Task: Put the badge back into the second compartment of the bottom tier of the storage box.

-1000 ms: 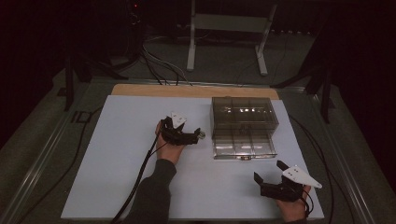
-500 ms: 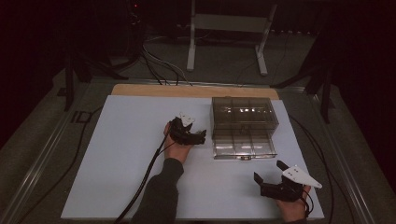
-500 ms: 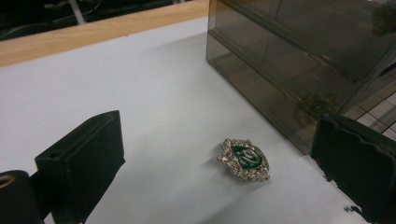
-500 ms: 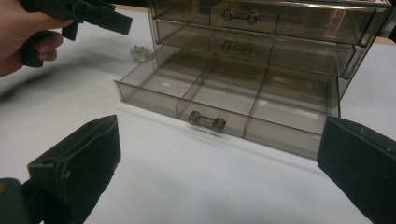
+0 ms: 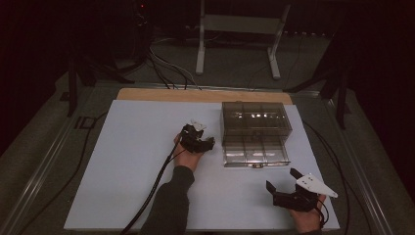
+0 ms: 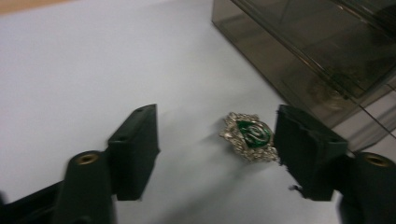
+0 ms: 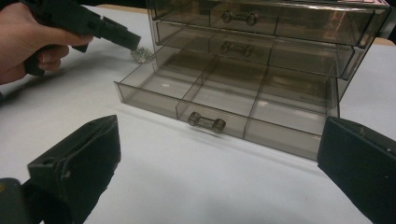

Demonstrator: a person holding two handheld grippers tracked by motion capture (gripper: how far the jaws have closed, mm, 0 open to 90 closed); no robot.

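A small silver brooch with a green stone point(image 6: 249, 136) lies on the white table sheet beside a smoky clear drawer cabinet point(image 5: 254, 120). My left gripper point(image 6: 217, 113) is low over it and its jaws have just been closing. The brooch sits between them, close against the right-hand pad and well apart from the other. In the high view the left gripper point(image 5: 208, 143) is at the cabinet's left side. The cabinet's bottom drawer point(image 7: 224, 93) is pulled out, its compartments bare. My right gripper point(image 5: 282, 179) rests open near the front edge, facing the drawer.
The white sheet point(image 5: 132, 161) covers the table, with a wooden strip point(image 5: 195, 95) along its far edge. Cables trail from the left gripper toward the front. A metal stand point(image 5: 240, 29) is on the floor beyond the table.
The left gripper has shifted right toward the cabinet and sunk closer to the table, and its jaws stand narrower. The right hand has stayed where it was.
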